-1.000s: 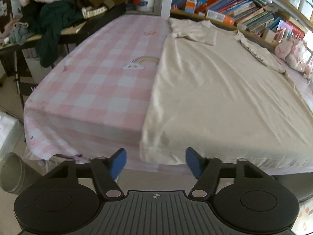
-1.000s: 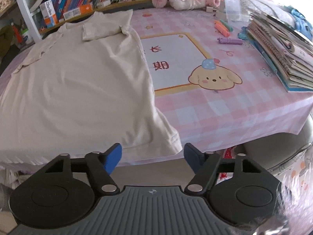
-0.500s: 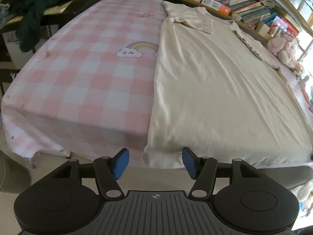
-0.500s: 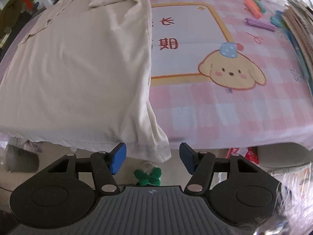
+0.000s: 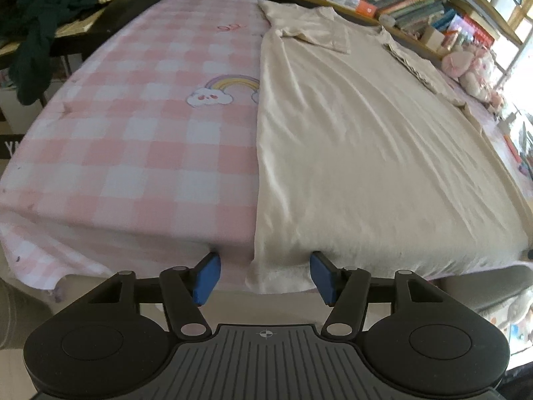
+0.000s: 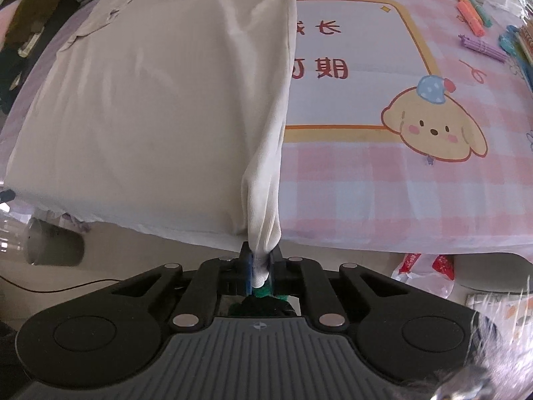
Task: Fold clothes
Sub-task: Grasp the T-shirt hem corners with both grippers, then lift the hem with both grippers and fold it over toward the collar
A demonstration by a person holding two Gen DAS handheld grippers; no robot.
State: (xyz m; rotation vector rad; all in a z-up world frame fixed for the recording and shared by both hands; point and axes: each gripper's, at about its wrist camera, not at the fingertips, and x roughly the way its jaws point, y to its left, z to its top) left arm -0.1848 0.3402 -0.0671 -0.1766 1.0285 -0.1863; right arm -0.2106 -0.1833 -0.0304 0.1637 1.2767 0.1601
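Note:
A cream shirt (image 5: 366,153) lies flat on a pink checked tablecloth (image 5: 133,140), its hem hanging over the near edge. My left gripper (image 5: 265,278) is open, its blue pads on either side of the shirt's near left hem corner. In the right wrist view my right gripper (image 6: 259,271) is shut on the shirt's (image 6: 150,100) near right hem corner, and the cloth is bunched and pulled up into a ridge from the jaws.
Dark clothes (image 5: 40,23) are heaped on a side table at the far left. Books (image 5: 383,0) line a shelf behind, and plush toys (image 5: 466,70) sit at the far right. Pens (image 6: 473,20) lie on the cartoon dog mat (image 6: 433,126). A grey bin (image 6: 53,246) stands on the floor.
My right gripper has closed on the shirt's right hem corner and gathered it. My left gripper has moved in over the left hem corner and stays open.

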